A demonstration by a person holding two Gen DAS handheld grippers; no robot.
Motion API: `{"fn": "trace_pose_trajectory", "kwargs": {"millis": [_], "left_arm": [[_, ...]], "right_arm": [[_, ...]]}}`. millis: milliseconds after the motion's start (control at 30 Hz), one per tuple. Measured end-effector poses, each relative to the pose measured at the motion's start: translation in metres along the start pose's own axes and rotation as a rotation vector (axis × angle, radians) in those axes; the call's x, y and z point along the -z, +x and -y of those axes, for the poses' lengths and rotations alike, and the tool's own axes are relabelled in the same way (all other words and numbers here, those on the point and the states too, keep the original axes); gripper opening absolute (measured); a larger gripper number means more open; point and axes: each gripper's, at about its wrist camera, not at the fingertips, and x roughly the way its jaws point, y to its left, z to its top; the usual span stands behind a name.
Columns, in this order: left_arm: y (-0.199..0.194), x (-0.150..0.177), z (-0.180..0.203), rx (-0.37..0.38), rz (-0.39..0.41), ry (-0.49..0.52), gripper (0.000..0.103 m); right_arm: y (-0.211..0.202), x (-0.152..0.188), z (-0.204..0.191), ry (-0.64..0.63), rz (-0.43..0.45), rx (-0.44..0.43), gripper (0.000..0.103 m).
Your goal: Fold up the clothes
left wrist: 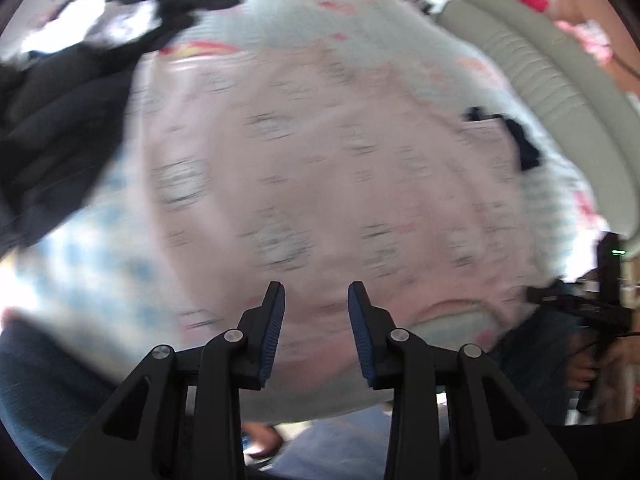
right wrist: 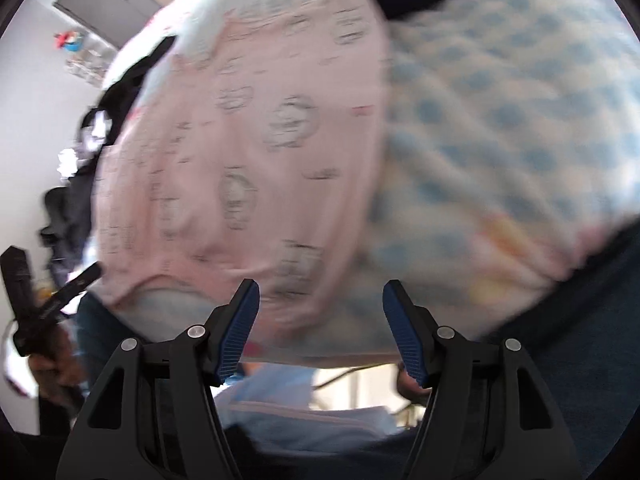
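Over on the left, a dark heap (left wrist: 60, 120) of clothes sits pushed to the bed's far side, likely so it stays out of the way of the piece being worked on. Next to it, spread flat across the quilt (left wrist: 88, 248) with the blue dots, lies the pink top (left wrist: 320, 168), printed all over with little grey faces; it is laid out smooth, which I take to be the start of a fold. The left gripper (left wrist: 316, 292) hangs above its near hem, jaws spread, nothing between them. The right gripper (right wrist: 320, 292) is beside it, jaws likewise spread and empty, over the same near edge where pink cloth meets quilt. Both views are blurred, so finer details are lost. Further right a grey cushion (left wrist: 540, 80) curves along the bed's edge. With both claws wide over the hem, I'd guess they are about to pinch it.
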Motion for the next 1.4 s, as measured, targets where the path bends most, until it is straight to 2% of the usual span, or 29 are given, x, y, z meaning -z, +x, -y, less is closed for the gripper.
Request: {"fn": "trace_pose_trajectory", "kwargs": {"millis": [67,133,233,367,400,467,533,600,633,667,700,767,867,967,1100,1167,1233,1267,1333,1367,1400], "left_arm": [[0.009,-0.005,0.019,0.078,0.003,0.028,0.032],[0.031,-0.006,0.041,0.054,-0.043,0.099,0.032],[0.056,-0.004,0.045,0.001,-0.131,0.08,0.031],[0.051,0.001,0.037,0.028,-0.13,0.061,0.033],[0.049,0.0,0.039,0.025,-0.123,0.065,0.032],[0.039,-0.002,0.047,0.043,-0.069,0.082,0.031],[0.028,-0.009,0.055,0.115,-0.015,0.076,0.031],[0.033,-0.013,0.06,0.152,-0.01,0.066,0.031],[0.037,-0.013,0.062,0.135,-0.025,0.077,0.031],[0.041,-0.013,0.064,0.118,-0.04,0.088,0.031],[0.045,-0.012,0.066,0.102,-0.055,0.098,0.031],[0.045,-0.009,0.065,0.09,-0.065,0.096,0.031],[0.039,-0.006,0.058,0.096,-0.063,0.076,0.031],[0.035,-0.008,0.044,0.101,-0.062,0.027,0.031],[0.035,-0.012,0.03,0.107,-0.066,-0.054,0.031],[0.032,-0.013,0.027,0.126,-0.068,-0.081,0.031],[0.03,-0.013,0.029,0.14,-0.05,-0.084,0.031],[0.03,-0.013,0.029,0.132,-0.047,-0.085,0.031],[0.033,-0.014,0.025,0.135,-0.057,-0.107,0.031],[0.034,-0.014,0.023,0.15,-0.062,-0.119,0.031],[0.036,-0.015,0.022,0.174,-0.069,-0.127,0.031]], "right_arm": [[0.009,0.005,-0.004,-0.03,-0.027,0.027,0.066],[0.017,0.005,-0.008,-0.057,-0.048,0.064,0.066],[0.024,0.004,-0.007,-0.06,-0.066,0.102,0.066],[0.017,0.007,0.004,-0.034,-0.048,0.107,0.066],[0.014,0.005,0.003,-0.045,-0.036,0.097,0.066],[0.008,-0.002,-0.004,-0.06,-0.011,0.021,0.066],[0.01,-0.011,-0.008,-0.043,-0.008,-0.057,0.066],[0.019,-0.008,0.003,-0.028,-0.029,-0.067,0.067],[0.024,-0.004,0.011,-0.024,-0.042,-0.057,0.064],[0.029,-0.001,0.018,-0.029,-0.047,-0.044,0.053],[0.034,0.002,0.021,-0.047,-0.037,-0.027,0.047],[0.032,0.001,0.017,-0.095,-0.011,-0.006,0.021],[0.023,-0.014,-0.008,-0.132,0.032,-0.048,0.01],[0.014,-0.033,-0.035,-0.19,0.069,-0.114,0.009],[0.022,-0.056,-0.096,-0.328,0.076,-0.175,0.006],[0.018,-0.062,-0.105,-0.392,0.064,-0.202,0.006],[0.032,-0.058,-0.126,-0.404,0.016,-0.245,0.007],[0.043,-0.057,-0.128,-0.392,-0.03,-0.265,0.012],[0.071,-0.058,-0.117,-0.317,-0.137,-0.263,0.019],[0.08,-0.059,-0.109,-0.276,-0.176,-0.261,0.019],[0.077,-0.059,-0.103,-0.253,-0.176,-0.277,0.019]]}}
